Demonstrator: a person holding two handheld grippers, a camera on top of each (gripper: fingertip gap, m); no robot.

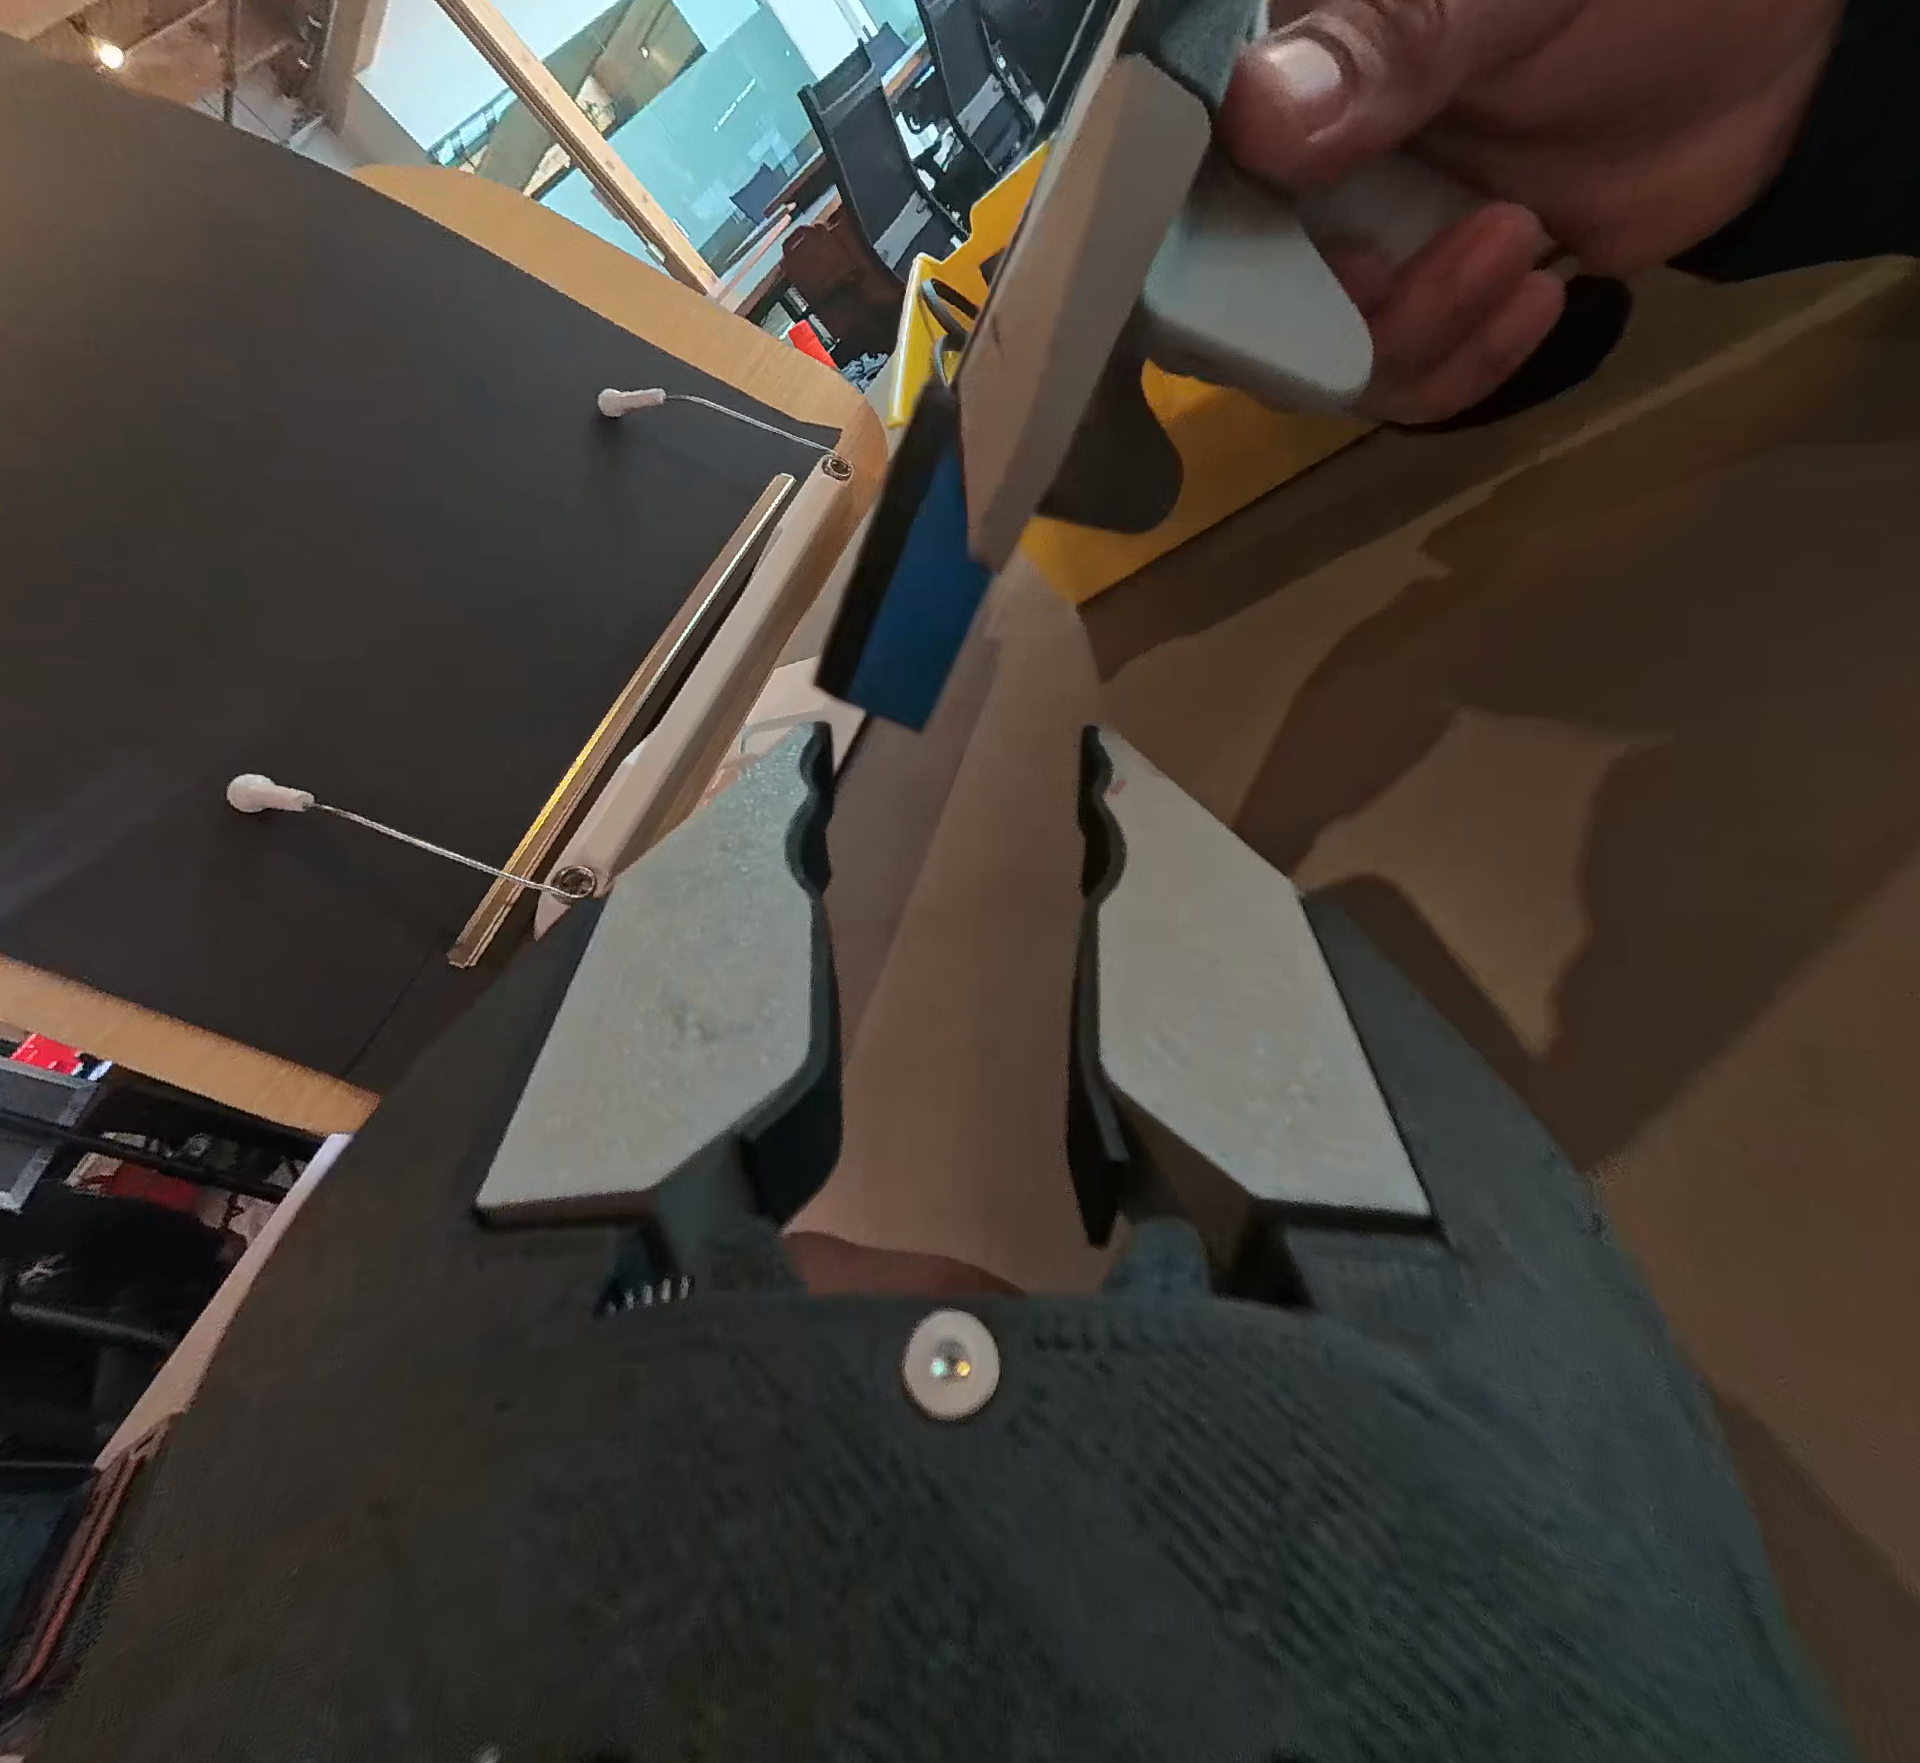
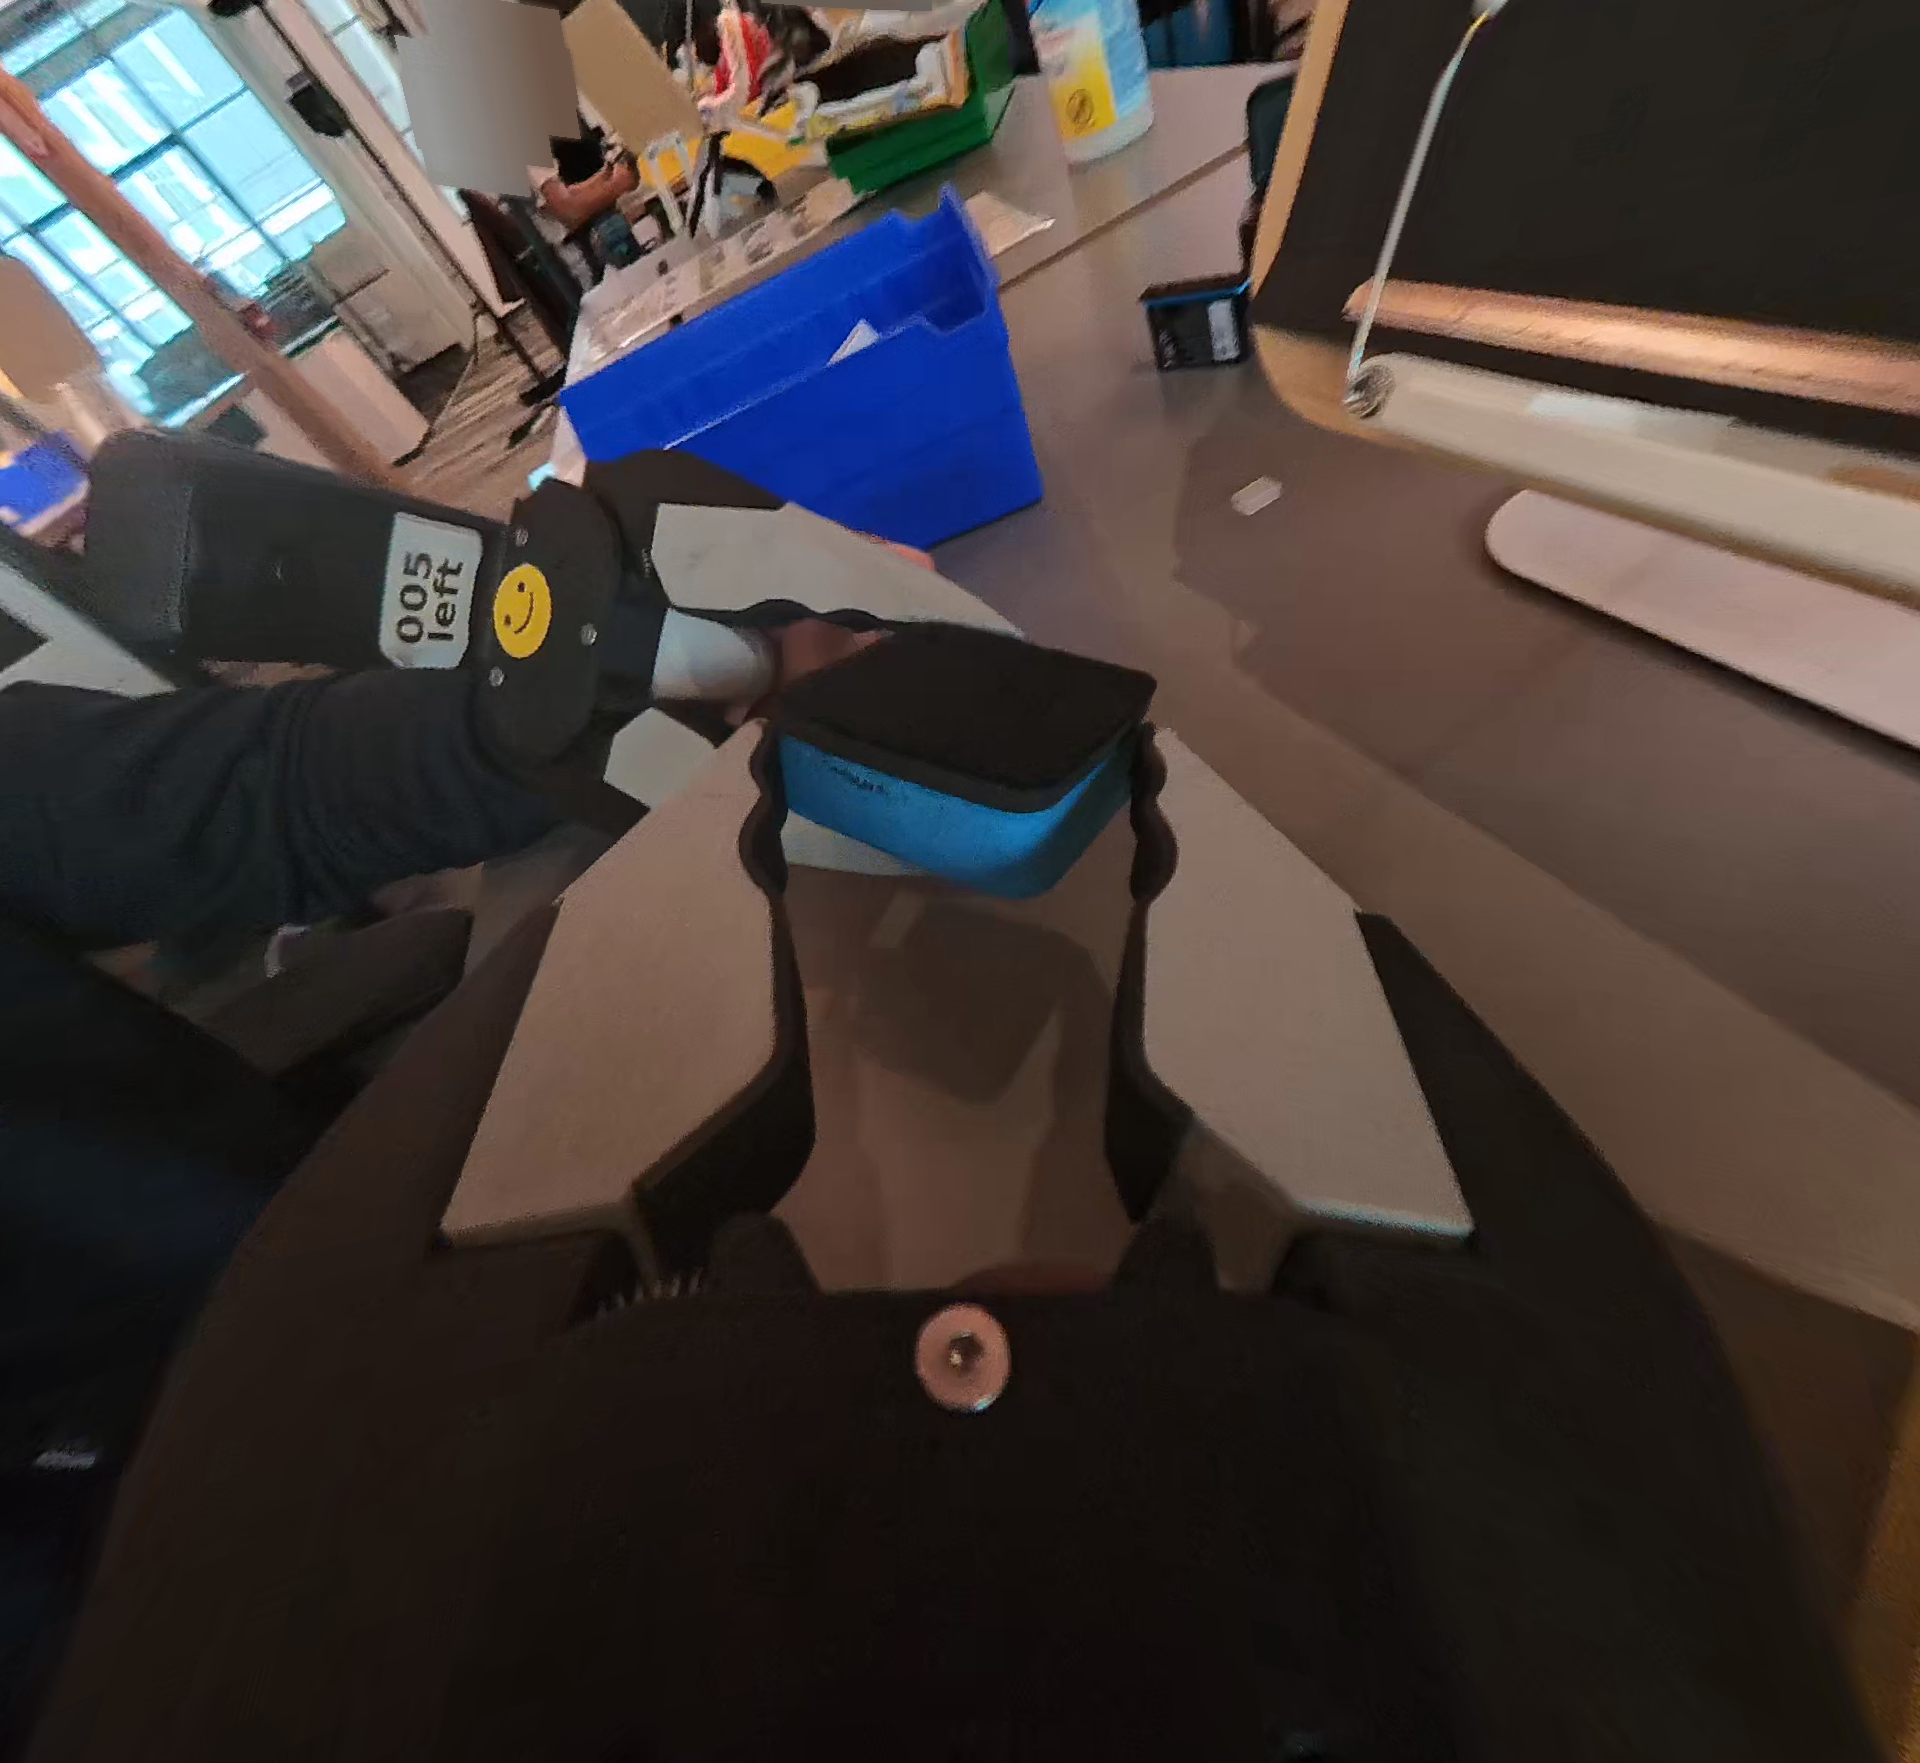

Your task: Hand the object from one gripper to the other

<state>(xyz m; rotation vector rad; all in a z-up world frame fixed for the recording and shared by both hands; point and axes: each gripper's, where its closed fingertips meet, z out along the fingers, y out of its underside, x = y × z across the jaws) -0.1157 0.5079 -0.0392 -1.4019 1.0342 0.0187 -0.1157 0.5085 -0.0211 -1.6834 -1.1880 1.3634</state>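
Observation:
The object is a blue block with a black felt top [image 2: 961, 778]. My right gripper [image 2: 956, 783] is shut on it, pinching its two sides between the fingertips and holding it above the table. In the left wrist view the block [image 1: 920, 601] hangs just beyond my left gripper [image 1: 956, 778], which is open and empty, its jaws apart. The block is not between the left fingers. The right gripper [image 1: 961, 487], held by a hand [image 1: 1538, 103], comes in from the upper right. In the right wrist view the left gripper [image 2: 748, 612] points at the block from the left, close to it.
A blue bin [image 2: 831, 383] stands on the grey table [image 2: 1351, 674] behind the block. A black board with a wooden edge [image 2: 1662, 103] stands at the right and also shows in the left wrist view [image 1: 260, 466]. A small black box [image 2: 1195, 326], a wipes canister [image 2: 1091, 20] and a yellow bin [image 1: 1195, 487] stand farther back. Left and right tips are no more than a few centimetres apart.

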